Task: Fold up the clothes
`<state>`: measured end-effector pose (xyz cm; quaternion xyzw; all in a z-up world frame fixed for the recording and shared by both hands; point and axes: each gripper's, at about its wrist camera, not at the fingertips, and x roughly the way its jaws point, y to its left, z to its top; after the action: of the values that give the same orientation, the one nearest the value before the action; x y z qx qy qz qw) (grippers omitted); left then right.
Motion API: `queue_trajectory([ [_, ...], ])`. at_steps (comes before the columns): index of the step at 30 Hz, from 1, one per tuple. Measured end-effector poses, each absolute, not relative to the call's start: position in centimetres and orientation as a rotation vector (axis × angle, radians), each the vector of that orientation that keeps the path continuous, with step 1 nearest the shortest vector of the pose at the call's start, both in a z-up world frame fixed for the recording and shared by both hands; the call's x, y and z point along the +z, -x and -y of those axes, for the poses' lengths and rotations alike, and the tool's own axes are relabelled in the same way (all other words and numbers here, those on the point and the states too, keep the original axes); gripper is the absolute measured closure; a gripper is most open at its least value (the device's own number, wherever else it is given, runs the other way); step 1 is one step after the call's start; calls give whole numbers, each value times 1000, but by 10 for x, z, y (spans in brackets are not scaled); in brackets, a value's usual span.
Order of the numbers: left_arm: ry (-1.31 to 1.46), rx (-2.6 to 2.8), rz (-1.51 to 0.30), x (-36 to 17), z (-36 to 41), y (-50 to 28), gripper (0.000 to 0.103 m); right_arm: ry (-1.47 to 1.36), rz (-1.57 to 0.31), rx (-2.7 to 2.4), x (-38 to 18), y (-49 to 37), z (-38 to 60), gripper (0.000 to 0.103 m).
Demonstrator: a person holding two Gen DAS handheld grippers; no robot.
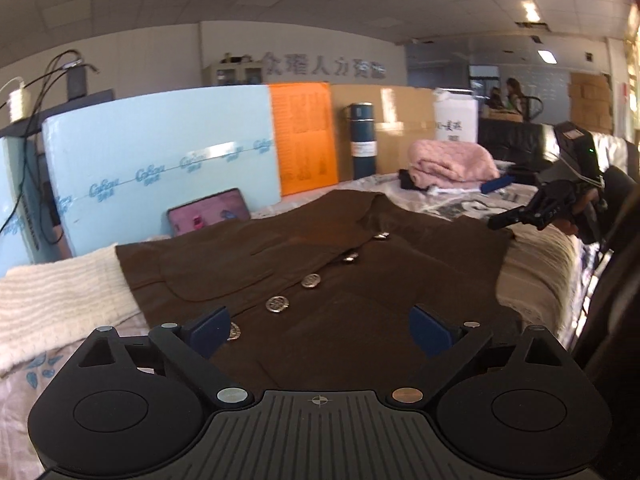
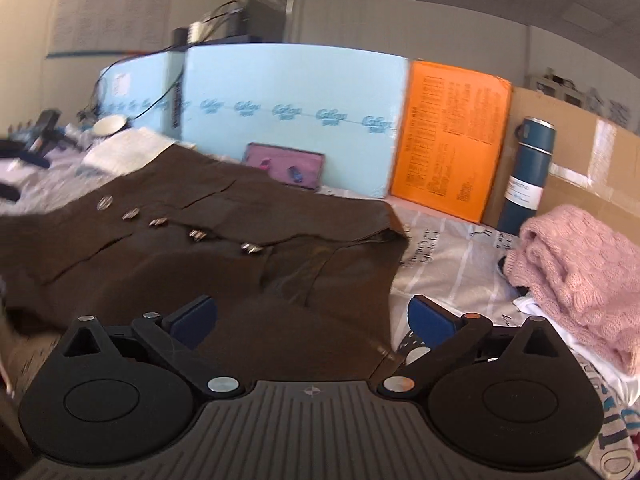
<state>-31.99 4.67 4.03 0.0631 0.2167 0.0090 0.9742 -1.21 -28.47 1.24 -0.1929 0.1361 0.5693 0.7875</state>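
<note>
A brown buttoned jacket [image 1: 320, 264] lies spread flat, front up, on a bed covered with a printed sheet [image 2: 448, 256], its row of silver buttons [image 1: 311, 280] running down the middle. The left gripper [image 1: 320, 330] hovers over the jacket's hem end with its jaws spread wide and nothing between the blue pads [image 1: 210, 330]; whether the pads touch the cloth cannot be told. The right gripper [image 2: 314, 320] sits at the jacket's collar end, jaws likewise wide apart and empty, one pad over the brown cloth and the other over the sheet just beside the jacket's edge. In the left wrist view the right gripper [image 1: 520, 216] shows at the far right, held above the bed. A cream knitted garment [image 1: 60, 292] lies beside the jacket at its hem side, and a pink knitted sweater [image 2: 580, 280] is heaped well apart beyond the collar end. Against the light-blue foam boards [image 2: 288, 96] at the back leans a tablet [image 2: 286, 166], with an orange printed sheet [image 2: 452, 140] and a dark blue flask [image 2: 528, 172] standing next along, before a cardboard panel [image 2: 580, 160].
</note>
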Motion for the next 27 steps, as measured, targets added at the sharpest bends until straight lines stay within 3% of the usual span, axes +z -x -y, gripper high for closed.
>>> queue_trajectory([
  [14,-444,-102,-740,6,1,307,4,816,-287,1322,-6,41,270,0],
  [27,-447,51,-630,-1,-12,293,3,759,-203,1478,-8,62,214,0],
])
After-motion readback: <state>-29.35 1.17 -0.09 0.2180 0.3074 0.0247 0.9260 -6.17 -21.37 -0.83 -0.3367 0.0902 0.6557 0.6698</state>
